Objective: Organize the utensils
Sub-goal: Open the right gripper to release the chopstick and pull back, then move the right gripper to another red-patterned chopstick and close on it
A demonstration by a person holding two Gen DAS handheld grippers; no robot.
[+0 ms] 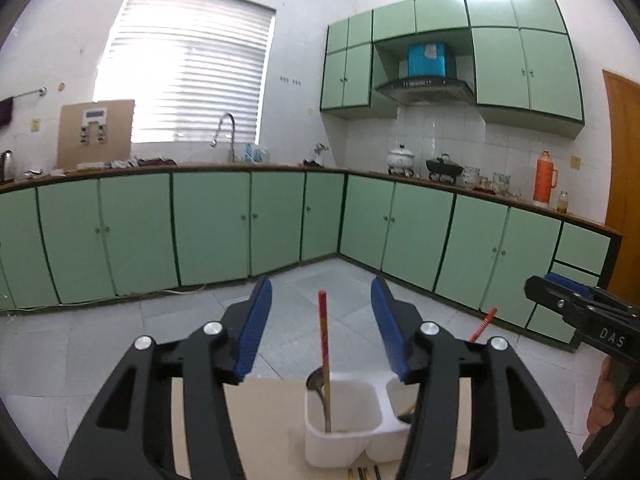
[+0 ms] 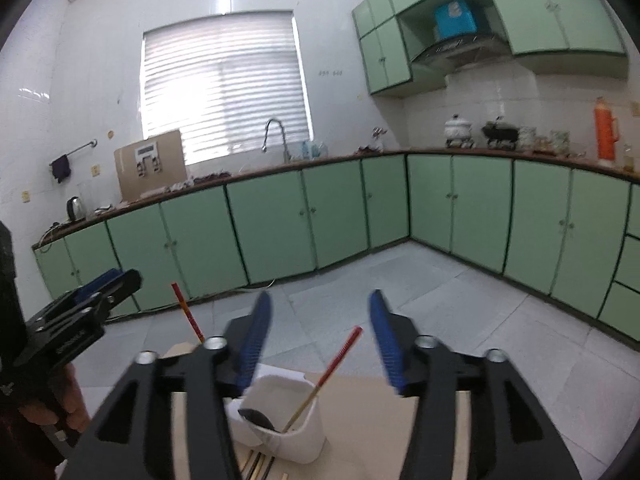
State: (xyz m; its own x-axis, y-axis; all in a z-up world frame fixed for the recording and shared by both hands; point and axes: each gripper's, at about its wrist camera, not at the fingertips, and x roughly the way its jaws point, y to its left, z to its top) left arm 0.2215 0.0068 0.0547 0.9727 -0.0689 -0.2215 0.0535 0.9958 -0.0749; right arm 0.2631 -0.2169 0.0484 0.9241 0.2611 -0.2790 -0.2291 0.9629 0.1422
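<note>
Pale tan surface (image 1: 272,412) carrying a white two-compartment holder (image 1: 340,440) near its far edge, with grey tiled floor (image 1: 320,280) and green cabinets (image 1: 212,224) beyond. "DAS" readable on the right gripper (image 1: 560,292). Left gripper (image 1: 322,328) and right gripper both spread and empty above the holder, one red-tipped chopstick (image 1: 325,344) and a spoon (image 1: 318,384) upright in its left compartment, another chopstick (image 2: 332,372) leaning in the right.

right tongs (image 2: 318,322) agape, empty | chopstick (image 2: 324,378), probably spoon (image 2: 258,418) in holder (image 2: 298,446)
</note>
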